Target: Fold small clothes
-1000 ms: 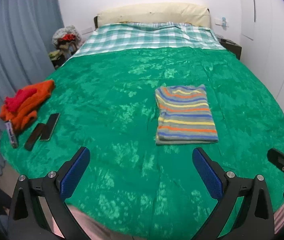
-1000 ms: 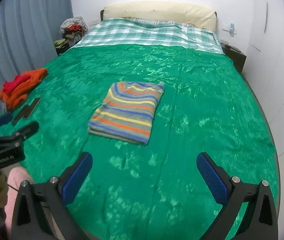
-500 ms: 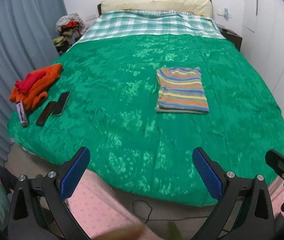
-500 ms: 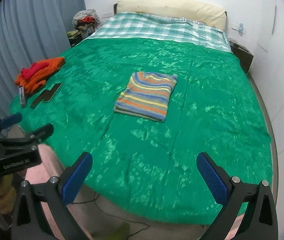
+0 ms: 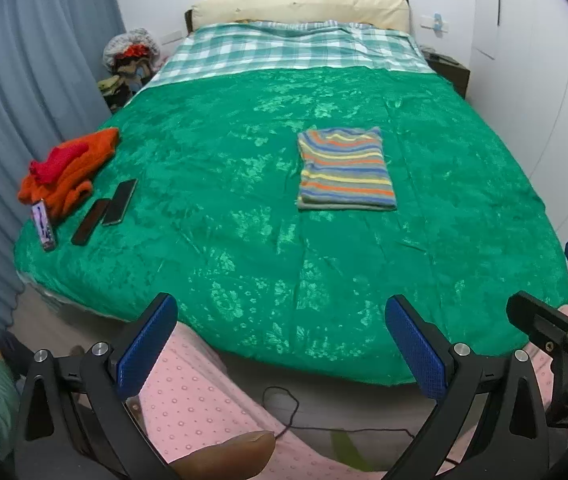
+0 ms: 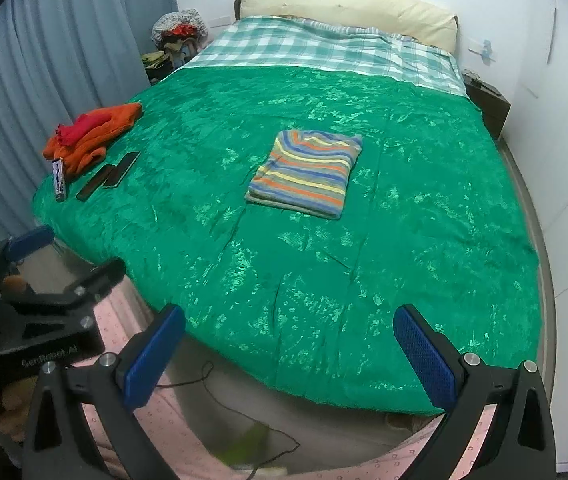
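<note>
Striped top [image 5: 346, 172] sits folded flat mid-bed on the green bedspread [image 5: 244, 240], looks done. Orange and red clothes [image 5: 70, 166] lie crumpled at the bed's left edge, next to two phones [image 5: 108, 210], likely the next job. Both grippers hang off the foot of the bed, well back from everything: left gripper [image 5: 280, 346] jaws wide, empty; right gripper [image 6: 288, 354] jaws wide, empty. Pile lies forward and far left of both, so the left gripper is nearer. Pile's long axis runs roughly from foot toward headboard, along the bed edge. Reach goes left first.
</note>
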Motion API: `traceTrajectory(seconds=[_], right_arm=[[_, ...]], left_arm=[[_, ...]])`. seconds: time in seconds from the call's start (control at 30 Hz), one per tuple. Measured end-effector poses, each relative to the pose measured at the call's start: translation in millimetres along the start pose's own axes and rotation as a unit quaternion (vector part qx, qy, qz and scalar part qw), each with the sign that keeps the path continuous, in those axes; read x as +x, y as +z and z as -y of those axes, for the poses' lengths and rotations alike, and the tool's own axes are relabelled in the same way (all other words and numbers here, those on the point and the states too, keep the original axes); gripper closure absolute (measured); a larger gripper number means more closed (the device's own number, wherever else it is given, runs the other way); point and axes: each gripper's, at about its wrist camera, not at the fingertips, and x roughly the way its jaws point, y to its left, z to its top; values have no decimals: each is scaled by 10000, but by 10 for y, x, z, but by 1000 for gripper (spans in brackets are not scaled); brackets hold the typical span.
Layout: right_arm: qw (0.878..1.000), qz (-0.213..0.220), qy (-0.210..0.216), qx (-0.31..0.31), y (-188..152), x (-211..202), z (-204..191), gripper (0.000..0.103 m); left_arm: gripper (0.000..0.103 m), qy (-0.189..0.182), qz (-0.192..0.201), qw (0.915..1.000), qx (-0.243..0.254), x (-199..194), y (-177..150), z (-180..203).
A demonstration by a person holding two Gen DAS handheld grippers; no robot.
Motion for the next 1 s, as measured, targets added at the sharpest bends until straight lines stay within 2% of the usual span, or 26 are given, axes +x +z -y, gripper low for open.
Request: traceTrajectory(seconds=[0.63,1.0], right_arm=[[9998,4,-162,84,98,12,79,0],[9998,-13,-178,53,109,4,44,0]], left_arm=[[0,333,78,9994,62,12,75,23],[1,229,1,9997,-92,34,137,-62]])
